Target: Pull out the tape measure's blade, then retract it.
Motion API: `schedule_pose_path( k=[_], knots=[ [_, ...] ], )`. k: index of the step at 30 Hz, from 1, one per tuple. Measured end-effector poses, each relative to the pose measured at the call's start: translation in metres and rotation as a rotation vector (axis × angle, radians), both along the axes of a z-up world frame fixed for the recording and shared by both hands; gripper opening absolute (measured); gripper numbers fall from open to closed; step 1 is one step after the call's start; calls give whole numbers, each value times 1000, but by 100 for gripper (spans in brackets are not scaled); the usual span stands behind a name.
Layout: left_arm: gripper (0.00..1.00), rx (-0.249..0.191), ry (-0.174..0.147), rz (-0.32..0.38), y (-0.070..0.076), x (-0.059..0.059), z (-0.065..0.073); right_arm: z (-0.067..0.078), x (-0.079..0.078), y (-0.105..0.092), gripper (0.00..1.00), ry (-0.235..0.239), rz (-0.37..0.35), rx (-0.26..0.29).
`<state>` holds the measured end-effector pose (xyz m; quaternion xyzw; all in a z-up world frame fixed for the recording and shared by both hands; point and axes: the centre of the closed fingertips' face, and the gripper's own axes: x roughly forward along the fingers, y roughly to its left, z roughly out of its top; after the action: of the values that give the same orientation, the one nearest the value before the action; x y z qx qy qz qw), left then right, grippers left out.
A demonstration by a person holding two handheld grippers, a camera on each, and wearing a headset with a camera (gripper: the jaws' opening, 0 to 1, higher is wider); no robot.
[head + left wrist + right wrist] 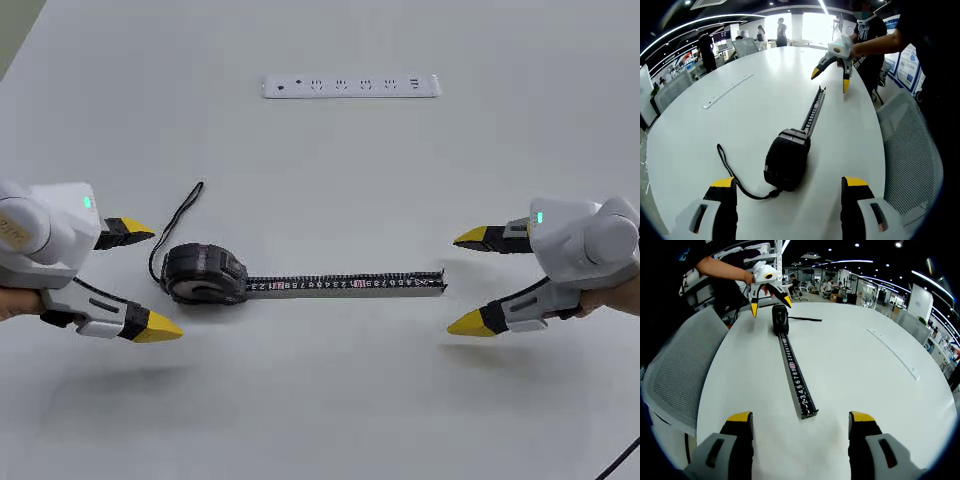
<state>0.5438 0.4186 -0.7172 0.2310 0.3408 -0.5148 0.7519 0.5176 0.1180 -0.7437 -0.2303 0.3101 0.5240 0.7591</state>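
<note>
A black tape measure case (204, 273) lies on the white table (330, 160) with its blade (345, 284) pulled out to the right, flat on the surface. My left gripper (145, 279) is open just left of the case, jaws on either side of it and apart from it; its own view has the case (787, 159) ahead between the yellow tips. My right gripper (470, 281) is open just right of the blade's hook end (440, 281), not touching it. From the right gripper the blade (794, 374) runs away to the case (780, 318).
A white power strip (351, 86) lies at the far side of the table. The case's black wrist strap (175, 226) loops behind it. A grey mesh chair (675, 370) stands beside the table. A dark cable (620, 458) crosses the near right corner.
</note>
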Motion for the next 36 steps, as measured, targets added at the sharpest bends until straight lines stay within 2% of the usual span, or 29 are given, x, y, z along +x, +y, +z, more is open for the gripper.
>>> schedule_pose_path(
  k=[2,4,7,9,17,24,27,36],
  knots=[
    [85,-3,-10,12,2,-2,1,2,-2,1,83,0,-12,11],
    [89,-7,-18,30,3,-4,3,3,-2,1,91,13,-53,17],
    [99,-40,-33,68,5,-4,7,10,-3,1,97,-5,-103,42],
    [100,-47,-43,71,6,-6,10,12,-3,0,100,-10,-125,48],
    [100,-83,-81,126,7,-9,21,20,-13,-2,100,-17,-201,73],
    [100,-98,-86,195,10,-13,24,24,-22,-1,100,-14,-272,84],
    [100,-123,-90,244,10,-17,29,29,-25,0,100,-26,-308,86],
    [100,-149,-107,327,10,-32,31,39,-31,3,100,-67,-385,95]
  ],
)
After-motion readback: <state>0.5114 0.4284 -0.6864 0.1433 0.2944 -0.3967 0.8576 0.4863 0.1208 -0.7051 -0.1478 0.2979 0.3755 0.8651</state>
